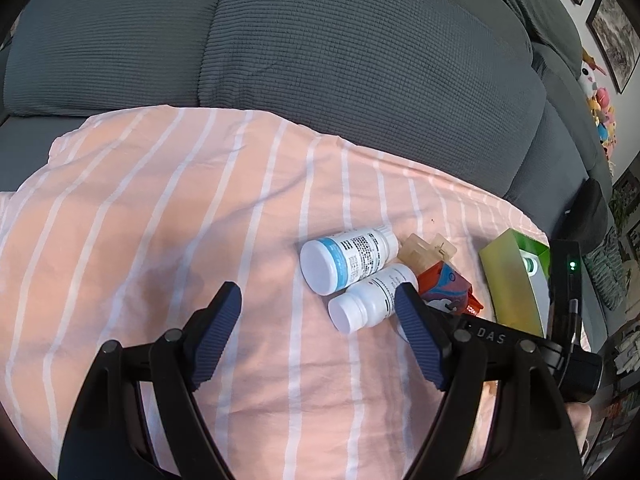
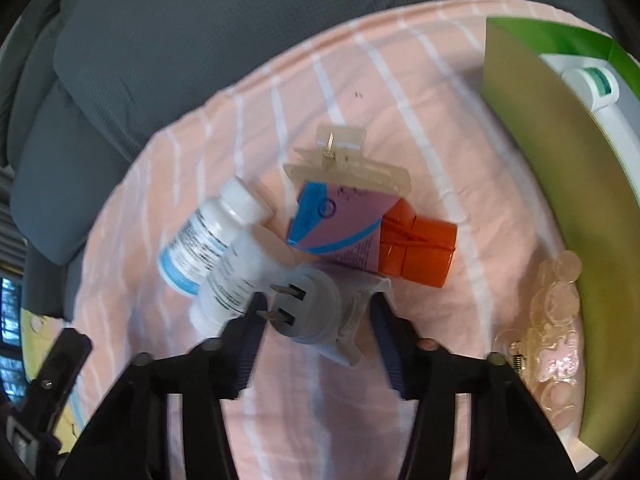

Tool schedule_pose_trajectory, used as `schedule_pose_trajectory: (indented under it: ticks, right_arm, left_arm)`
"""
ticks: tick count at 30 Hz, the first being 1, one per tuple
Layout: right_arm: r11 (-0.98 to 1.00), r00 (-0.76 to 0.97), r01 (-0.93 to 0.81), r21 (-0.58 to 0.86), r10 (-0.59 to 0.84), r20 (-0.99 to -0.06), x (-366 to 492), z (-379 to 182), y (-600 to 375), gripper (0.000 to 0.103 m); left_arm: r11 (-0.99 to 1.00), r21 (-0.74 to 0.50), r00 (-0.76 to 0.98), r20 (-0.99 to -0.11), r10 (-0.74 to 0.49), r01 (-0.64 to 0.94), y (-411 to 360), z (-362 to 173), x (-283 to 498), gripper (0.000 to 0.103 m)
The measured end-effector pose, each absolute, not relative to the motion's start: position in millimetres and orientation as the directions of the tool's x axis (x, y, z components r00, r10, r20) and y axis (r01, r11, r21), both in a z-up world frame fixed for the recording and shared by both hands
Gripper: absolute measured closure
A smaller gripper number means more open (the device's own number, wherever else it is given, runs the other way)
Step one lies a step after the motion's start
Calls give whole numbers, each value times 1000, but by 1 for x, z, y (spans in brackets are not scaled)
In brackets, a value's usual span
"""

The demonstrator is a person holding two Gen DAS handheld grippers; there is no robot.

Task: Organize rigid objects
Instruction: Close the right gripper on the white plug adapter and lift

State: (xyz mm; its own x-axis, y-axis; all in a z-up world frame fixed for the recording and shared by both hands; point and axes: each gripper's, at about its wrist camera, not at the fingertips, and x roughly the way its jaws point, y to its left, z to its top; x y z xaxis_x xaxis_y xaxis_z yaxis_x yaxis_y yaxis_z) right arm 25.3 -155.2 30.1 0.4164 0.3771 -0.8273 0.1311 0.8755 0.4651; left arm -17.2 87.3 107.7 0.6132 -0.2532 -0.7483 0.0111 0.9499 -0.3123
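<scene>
My right gripper (image 2: 316,316) has its jaws pinched in on a grey plug adapter (image 2: 306,308), prongs pointing left in the wrist view. It sits right at the near edge of the pile on the striped cloth (image 1: 160,220): two white bottles (image 2: 208,240) lying just left of it, the purple-blue carton (image 2: 340,224) and orange box (image 2: 416,248) just beyond, and a clear hair clip (image 2: 344,156) behind those.

The green box (image 2: 532,152) stands off to the right, so the right hand is nearer to it.

My left gripper (image 1: 316,336) hangs wide open and empty, beside the smaller bottle (image 1: 372,296).

The only writing I can read is "DAS" on the right gripper's body; the bottle labels are too small.
</scene>
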Motion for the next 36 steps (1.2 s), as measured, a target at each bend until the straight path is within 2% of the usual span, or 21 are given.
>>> schedule_pose_trajectory:
  ticks: [7, 13, 16, 18, 19, 21, 23, 28, 36]
  right_arm:
    - [868, 417, 87, 489, 414, -809, 13, 37, -155, 66]
    - [873, 324, -88, 480, 481, -815, 4, 38, -129, 66]
    - [882, 285, -85, 463, 467, -837, 5, 33, -126, 66]
    - [884, 322, -75, 461, 459, -828, 4, 39, -132, 66]
    - [884, 350, -74, 462, 457, -818, 3, 45, -136, 66]
    - [870, 385, -74, 488, 476, -790, 0, 53, -144, 53]
    - [842, 413, -60, 537, 510, -754, -2, 58, -156, 46]
    - [787, 442, 20, 617, 546, -712, 2, 54, -173, 45]
    - [691, 362, 57, 721, 659, -660, 8, 39, -166, 45]
  left_arm:
    - [949, -315, 606, -754, -253, 4, 88, 105, -17, 25]
    - [945, -326, 556, -790, -259, -22, 87, 92, -12, 25]
    - [942, -334, 532, -802, -271, -23, 84, 87, -11, 25]
    - [945, -327, 521, -809, -272, -15, 80, 85, -12, 25]
    - [947, -323, 515, -812, -273, -8, 78, 83, -12, 25]
    - [946, -324, 507, -815, -280, 3, 75, 82, -12, 25]
    - [942, -334, 500, -813, -300, 21, 70, 80, -12, 25]
    - [916, -397, 423, -821, -383, 59, 54, 65, -7, 25]
    - [878, -460, 370, -800, -473, 130, 32, 59, -6, 25]
